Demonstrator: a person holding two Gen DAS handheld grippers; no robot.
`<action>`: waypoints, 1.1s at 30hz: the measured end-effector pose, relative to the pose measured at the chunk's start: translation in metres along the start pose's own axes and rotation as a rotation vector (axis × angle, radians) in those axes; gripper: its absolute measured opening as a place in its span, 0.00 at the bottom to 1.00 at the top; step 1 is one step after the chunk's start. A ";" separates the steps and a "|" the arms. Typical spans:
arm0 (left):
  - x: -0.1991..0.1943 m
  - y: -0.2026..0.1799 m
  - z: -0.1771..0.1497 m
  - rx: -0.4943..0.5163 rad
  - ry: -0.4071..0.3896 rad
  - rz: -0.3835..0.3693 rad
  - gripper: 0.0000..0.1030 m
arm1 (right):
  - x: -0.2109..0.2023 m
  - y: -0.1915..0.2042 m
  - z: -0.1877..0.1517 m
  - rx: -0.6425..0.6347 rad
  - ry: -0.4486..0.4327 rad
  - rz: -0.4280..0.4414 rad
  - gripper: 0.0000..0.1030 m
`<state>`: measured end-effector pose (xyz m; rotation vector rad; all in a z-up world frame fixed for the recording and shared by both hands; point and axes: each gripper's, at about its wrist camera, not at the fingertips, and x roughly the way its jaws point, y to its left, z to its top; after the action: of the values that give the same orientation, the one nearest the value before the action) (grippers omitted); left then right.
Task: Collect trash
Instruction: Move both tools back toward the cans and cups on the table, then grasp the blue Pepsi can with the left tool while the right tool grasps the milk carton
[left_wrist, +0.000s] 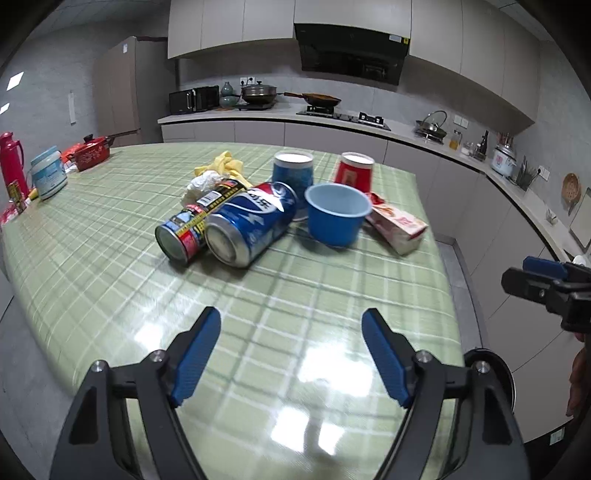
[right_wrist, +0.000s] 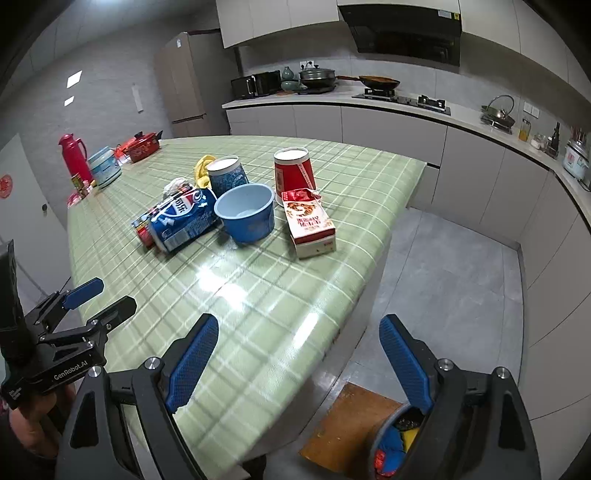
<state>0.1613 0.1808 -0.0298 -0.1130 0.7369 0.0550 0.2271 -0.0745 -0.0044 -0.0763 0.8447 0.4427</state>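
Trash lies in a cluster on the green checked table: a blue Pepsi can on its side, a second can beside it, a blue bowl, upturned blue and red paper cups, a red-and-white carton, crumpled white paper and a yellow scrap. My left gripper hangs open over the near table, short of the cans. My right gripper is open and empty over the table's right edge.
A bin with coloured trash stands on the floor below the right gripper, beside a wooden board. A red flask, a tub and a red pot sit at the table's far left. Kitchen counters line the back and right.
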 end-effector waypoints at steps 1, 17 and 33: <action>0.006 0.006 0.004 -0.007 0.004 -0.006 0.77 | 0.007 0.003 0.003 0.000 0.007 -0.003 0.88; 0.086 0.045 0.046 0.044 0.066 -0.043 0.77 | 0.112 0.006 0.040 0.048 0.111 -0.059 0.88; 0.115 0.037 0.070 0.047 0.082 -0.097 0.77 | 0.176 -0.014 0.073 0.036 0.158 -0.084 0.88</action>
<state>0.2900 0.2270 -0.0589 -0.1066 0.8135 -0.0600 0.3863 -0.0083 -0.0868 -0.1139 1.0003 0.3456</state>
